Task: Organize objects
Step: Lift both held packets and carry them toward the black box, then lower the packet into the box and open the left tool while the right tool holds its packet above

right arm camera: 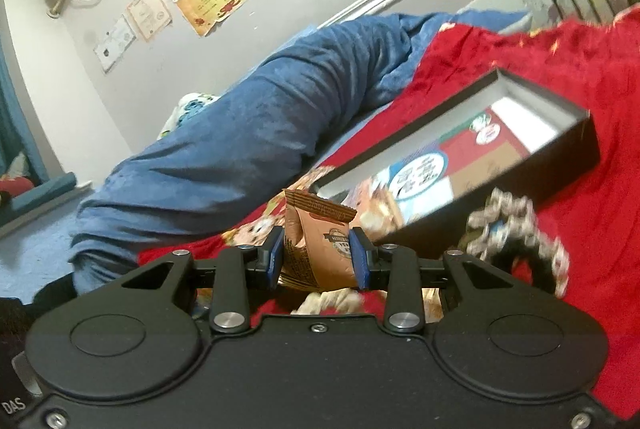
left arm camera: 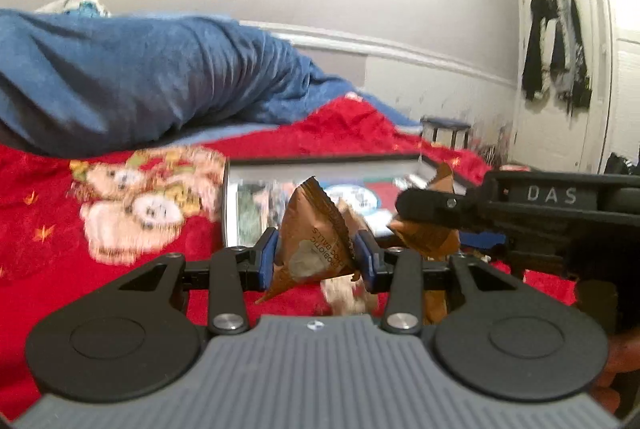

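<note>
A shallow black cardboard box with white inner walls (right arm camera: 576, 157), right of centre, holds colourful printed cards. The right gripper (right arm camera: 317, 257) pinches a brown foil snack packet (right arm camera: 320, 249); the left gripper (left arm camera: 316, 257) clamps another brown foil packet (left arm camera: 310, 241). Only the right view shows a beaded scrunchie (right arm camera: 520, 237) beside the box.

Left gripper (left arm camera: 316, 255) clamps a brown packet (left arm camera: 310, 245), lettering upside down. Right gripper (left arm camera: 430, 219) enters from the right, holding a second brown packet (left arm camera: 426, 235). Behind: open box (left arm camera: 320, 165) on red blanket (left arm camera: 100, 289); blue duvet (left arm camera: 140, 77) beyond.
</note>
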The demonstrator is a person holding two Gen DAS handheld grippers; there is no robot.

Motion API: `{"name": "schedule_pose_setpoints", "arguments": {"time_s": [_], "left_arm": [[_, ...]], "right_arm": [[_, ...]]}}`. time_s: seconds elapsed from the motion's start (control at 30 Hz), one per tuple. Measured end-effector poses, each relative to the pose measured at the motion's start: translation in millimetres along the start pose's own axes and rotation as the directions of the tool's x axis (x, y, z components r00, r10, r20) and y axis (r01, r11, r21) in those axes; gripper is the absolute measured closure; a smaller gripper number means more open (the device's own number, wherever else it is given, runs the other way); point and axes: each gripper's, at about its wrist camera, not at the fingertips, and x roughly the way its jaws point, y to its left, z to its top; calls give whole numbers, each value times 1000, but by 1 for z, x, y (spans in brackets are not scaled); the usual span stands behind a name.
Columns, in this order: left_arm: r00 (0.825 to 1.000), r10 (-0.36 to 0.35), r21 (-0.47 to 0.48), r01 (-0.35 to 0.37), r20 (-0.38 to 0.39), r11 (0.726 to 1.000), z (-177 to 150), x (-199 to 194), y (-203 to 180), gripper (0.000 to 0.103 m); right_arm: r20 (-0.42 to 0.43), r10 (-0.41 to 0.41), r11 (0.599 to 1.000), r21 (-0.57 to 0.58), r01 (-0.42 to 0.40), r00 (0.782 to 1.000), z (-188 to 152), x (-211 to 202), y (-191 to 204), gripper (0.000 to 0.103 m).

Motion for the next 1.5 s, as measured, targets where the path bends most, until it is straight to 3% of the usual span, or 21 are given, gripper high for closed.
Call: {"name": "schedule_pose_setpoints", "arguments": {"time_s": [0.3, 0.5, 0.77, 0.97, 1.27, 1.5], "left_arm": [[991, -60, 73, 52, 119, 996, 10, 21, 8, 57], [972, 5, 140, -39, 235, 989, 7, 29, 8, 57], [987, 39, 132, -60, 156, 989, 10, 53, 19, 57], [992, -10, 180, -13, 127, 984, 7, 64, 21, 57], [993, -23, 196, 1, 113, 981, 2, 70, 20, 56], [1000, -2, 168, -3, 30, 986, 4, 86, 25, 56]], "right_arm": [[65, -126, 991, -34, 128, 990, 18, 19, 1, 69], [108, -256, 964, -51, 263, 961, 18, 48, 2, 69], [195, -295, 952, -27, 306, 935, 14, 63, -10, 70], [242, -289, 953, -18, 302, 926, 1, 57, -19, 69], [200, -305, 943, -74, 324, 931, -4, 67, -15, 69], [206, -305, 946, -46, 320, 930, -5, 64, -19, 70]]}}
